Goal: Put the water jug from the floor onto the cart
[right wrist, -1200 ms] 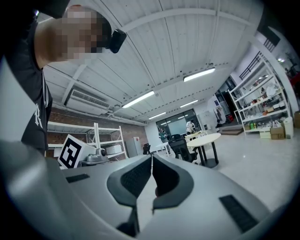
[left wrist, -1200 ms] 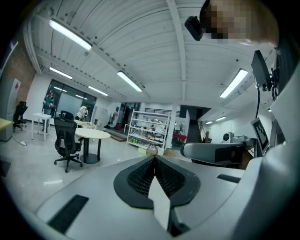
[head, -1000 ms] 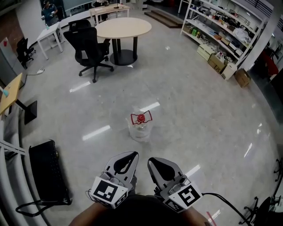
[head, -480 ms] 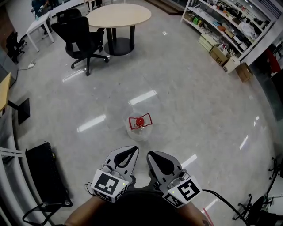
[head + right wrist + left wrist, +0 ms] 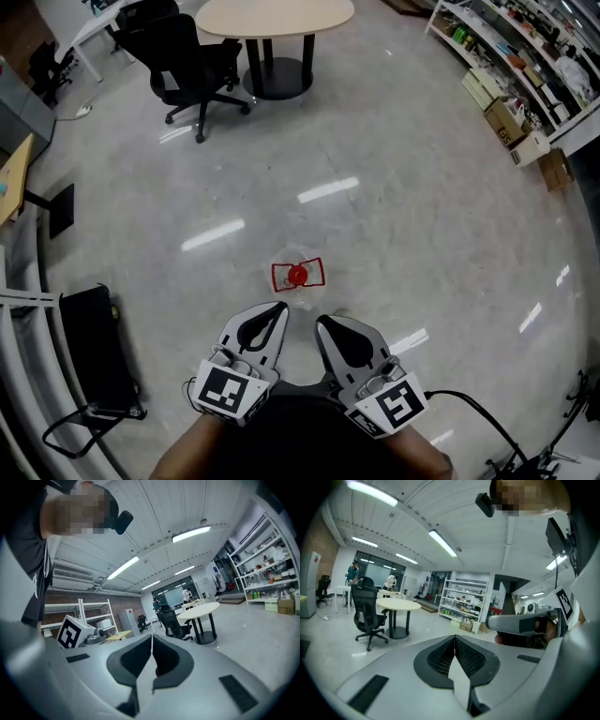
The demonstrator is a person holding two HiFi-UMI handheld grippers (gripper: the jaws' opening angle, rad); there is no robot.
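Note:
A clear water jug (image 5: 297,277) with a red cap and red handle stands on the pale floor, seen from above in the head view. My left gripper (image 5: 280,307) and right gripper (image 5: 321,322) are held side by side just short of it, both shut with nothing between the jaws. The jug lies just beyond the two tips, apart from them. In the left gripper view my left gripper (image 5: 454,638) has its jaws pressed together, and the jug is hidden below the frame. My right gripper (image 5: 151,636) is likewise shut in the right gripper view. No cart shows in any view.
A black office chair (image 5: 192,66) and a round beige table (image 5: 277,19) stand farther off. Shelving with boxes (image 5: 525,66) lines the right side. A black keyboard-like panel (image 5: 94,347) on a stand and desks sit at the left. People stand far off (image 5: 352,570).
Both grippers and the view have moved forward toward the jug, which now sits much nearer the fingertips. The chair and table have slid toward the top of the frame. Both grippers stay shut.

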